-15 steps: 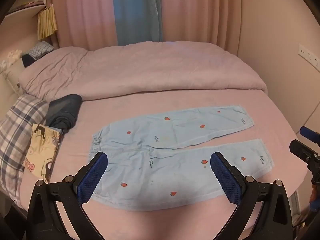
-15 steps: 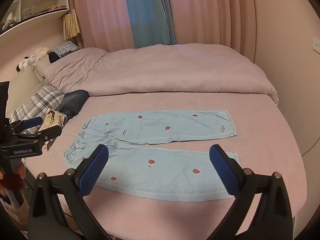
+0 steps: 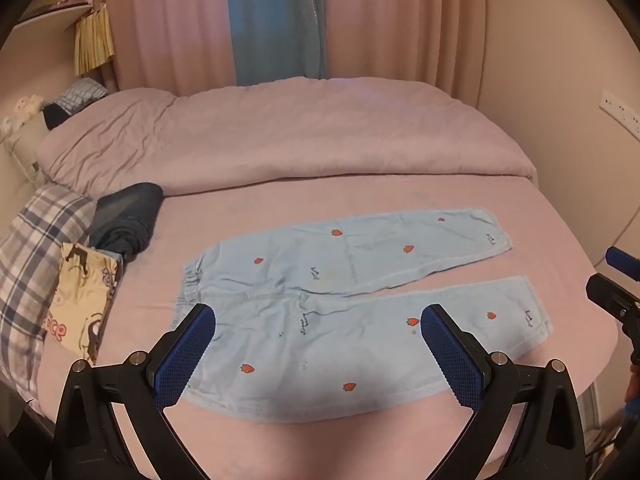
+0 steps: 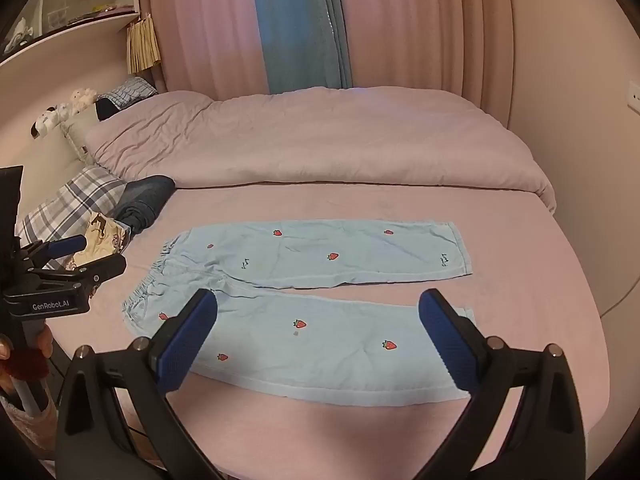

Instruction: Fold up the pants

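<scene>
Light blue pants with red strawberries [image 3: 340,312] lie flat on the pink bed, waistband to the left, both legs spread to the right with a gap between them. They show in the right wrist view too [image 4: 312,304]. My left gripper [image 3: 318,326] is open and empty, held above the near leg. My right gripper [image 4: 318,316] is open and empty, also above the near leg. The left gripper shows at the left edge of the right wrist view [image 4: 80,256]; the right gripper shows at the right edge of the left wrist view [image 3: 612,280].
A folded pink duvet [image 3: 280,136] covers the far half of the bed. At the left lie a dark folded garment [image 3: 128,220], a plaid pillow [image 3: 36,248] and a cartoon-print cloth [image 3: 84,296]. Curtains [image 3: 276,20] hang behind. The bed's edge curves at the right [image 3: 600,320].
Both grippers have shifted slightly; the pants sit a little higher and closer in the views. Nothing was grasped.
</scene>
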A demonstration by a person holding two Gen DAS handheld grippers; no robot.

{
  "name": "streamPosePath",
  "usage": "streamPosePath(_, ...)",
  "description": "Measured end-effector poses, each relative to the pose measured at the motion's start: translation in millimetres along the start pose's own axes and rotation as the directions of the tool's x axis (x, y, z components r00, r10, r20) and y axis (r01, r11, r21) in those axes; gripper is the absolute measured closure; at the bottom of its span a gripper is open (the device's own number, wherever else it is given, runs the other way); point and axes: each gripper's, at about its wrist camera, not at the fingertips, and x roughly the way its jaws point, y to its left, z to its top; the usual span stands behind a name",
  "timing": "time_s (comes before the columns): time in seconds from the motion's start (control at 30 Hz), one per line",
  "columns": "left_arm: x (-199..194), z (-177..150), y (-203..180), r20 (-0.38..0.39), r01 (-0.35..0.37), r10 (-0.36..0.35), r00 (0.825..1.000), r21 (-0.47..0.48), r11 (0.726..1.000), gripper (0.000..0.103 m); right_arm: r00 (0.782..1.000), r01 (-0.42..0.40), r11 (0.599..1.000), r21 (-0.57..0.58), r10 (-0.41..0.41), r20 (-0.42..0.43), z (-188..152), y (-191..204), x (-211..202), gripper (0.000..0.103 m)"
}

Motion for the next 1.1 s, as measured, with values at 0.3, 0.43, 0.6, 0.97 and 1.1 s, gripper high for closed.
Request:
streamPosePath(0.3,0.7,0.0,-1.4,-0.003,-0.002,0.002,1.0,0.004,1.0,0.0,1.0,0.005,1.0,-0.005,-0.005,-0.004,0.5,0.2,1.2,0.002)
streamPosePath(0.43,2.4,-0.3,0.1,-0.004,0.0,0.0,1.0,0.002,1.0,0.0,1.0,0.007,1.0,-0.006,-0.007,-0.009,0.8,-0.4,2.8,0.002)
streamPosePath(0.6,3.1,-0.8,0.9,-0.005,0.002,-0.002,1.0,0.004,1.0,0.0,1.0,0.006,1.0,-0.007,-0.006,-0.01,1.2,-0.2,3.5,0.002)
streamPosePath(0.97,4.8,-1.2,1.8,-0.007,0.002,-0.002,1.0,0.004,1.0,0.0,1.0,0.008,1.0,-0.006,-0.008,-0.009,0.6,0.3,3.9,0.002)
streamPosePath(1.1,5.0,-1.0,2.0,-0.007,0.002,-0.002,1.0,0.004,1.0,0.0,1.0,0.008,1.0,-0.007,-0.008,-0.01,0.7,0.5,3.8,0.002)
